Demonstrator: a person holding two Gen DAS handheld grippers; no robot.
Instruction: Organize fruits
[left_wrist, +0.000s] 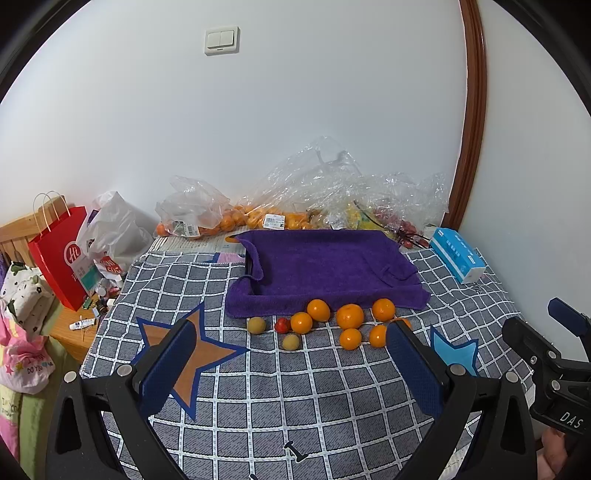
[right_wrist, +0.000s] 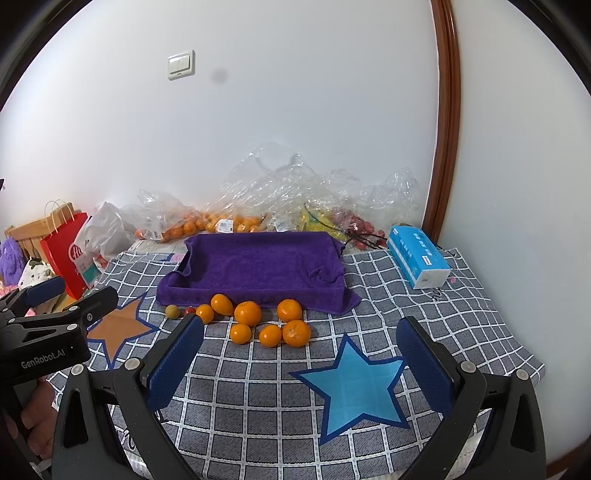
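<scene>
Hovering low over the checked cloth (left_wrist: 280, 398), the left hand-held gripper (left_wrist: 291, 341) has its blue-padded fingers (left_wrist: 168, 365) spread wide with nothing between them, and the right hand-held gripper (right_wrist: 301, 338) is likewise spread and empty. Ahead of both lies the loose fruit, in a cluster on the cloth just in front of the purple towel-lined tray (left_wrist: 328, 266). From the left wrist view, the oranges (left_wrist: 349, 315) sit between and slightly beyond the fingertips, nearer the right finger, which hides part of one orange; a small red fruit (left_wrist: 282, 325) and two yellowish-green fruits (left_wrist: 256, 325) lie to the left of the oranges. From the right wrist view the same cluster sits toward the left finger, with the largest orange (right_wrist: 296, 333) closest to the camera and a blue star patch (right_wrist: 354, 384) directly between the fingers. Nothing lies on the tray's towel. Behind the tray, against the wall, are clear plastic bags of fruit (left_wrist: 236, 218), more oranges among them. A blue tissue pack (right_wrist: 419, 256) rests to the right of the tray, and a red paper bag (left_wrist: 61, 254) stands off the cloth to the left.
</scene>
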